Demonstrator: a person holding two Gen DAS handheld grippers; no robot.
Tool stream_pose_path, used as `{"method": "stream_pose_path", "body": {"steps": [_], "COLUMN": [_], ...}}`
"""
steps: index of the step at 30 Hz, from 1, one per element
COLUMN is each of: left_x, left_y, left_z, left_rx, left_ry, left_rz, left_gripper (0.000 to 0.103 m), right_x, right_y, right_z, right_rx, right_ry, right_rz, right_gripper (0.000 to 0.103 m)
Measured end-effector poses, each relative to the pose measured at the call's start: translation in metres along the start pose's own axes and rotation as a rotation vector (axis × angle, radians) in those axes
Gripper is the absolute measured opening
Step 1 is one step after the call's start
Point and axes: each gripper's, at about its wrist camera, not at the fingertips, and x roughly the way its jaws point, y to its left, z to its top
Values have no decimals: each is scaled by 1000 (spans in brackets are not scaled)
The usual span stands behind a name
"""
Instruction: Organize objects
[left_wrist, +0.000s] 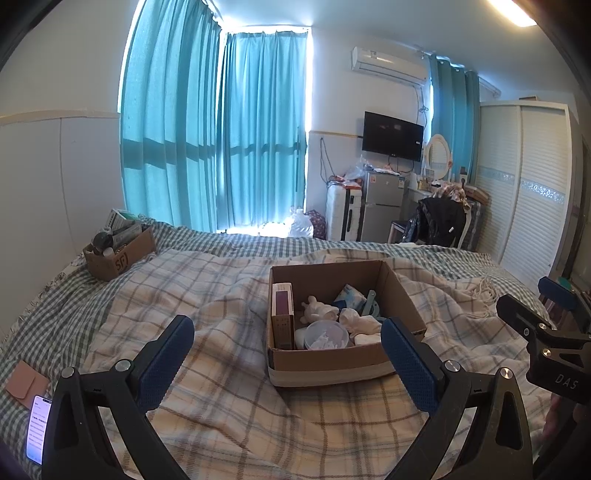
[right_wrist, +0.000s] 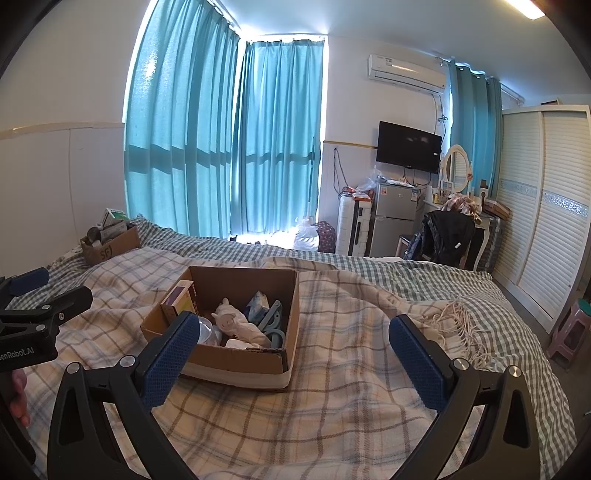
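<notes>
I am holding both claws above the bed, each with its blue pads spread wide apart and gripping nothing. My left claw (left_wrist: 288, 347) is pointing at the cardboard box (left_wrist: 332, 360) sitting on the plaid blanket (left_wrist: 207, 295), and its right pad is covering the box's near right corner. My right claw (right_wrist: 295, 347) is hanging to the right of that box, its left pad overlapping the box's near left edge and hiding part of a clear round tub (right_wrist: 208, 332).

Inside the box things are lying jumbled: a purple carton (left_wrist: 282, 314) standing against the left wall, a white figurine (left_wrist: 319, 312), a blue packet (left_wrist: 349, 295) and a grey-green handled tool (right_wrist: 273, 321) that I cannot identify. The white lumps near the front are too crumpled to name.

A second, smaller box (left_wrist: 118, 253) is sitting far away at the bed's left edge, its contents too small to make out. A lit phone (left_wrist: 37, 428) is lying at the near left, cut off by my claw's arm.
</notes>
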Motion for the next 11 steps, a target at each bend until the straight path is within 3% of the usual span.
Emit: {"method": "stream_pose_path", "body": {"steps": [11], "left_x": [-1], "left_y": [-1], "left_z": [-2], "left_rx": [17], "left_ry": [-6], "left_rz": [13], "left_gripper": [103], "right_x": [0], "right_y": [-1], "right_z": [0], "right_rx": [0], "right_ry": [2], "right_rz": [1], "right_gripper": [103]}}
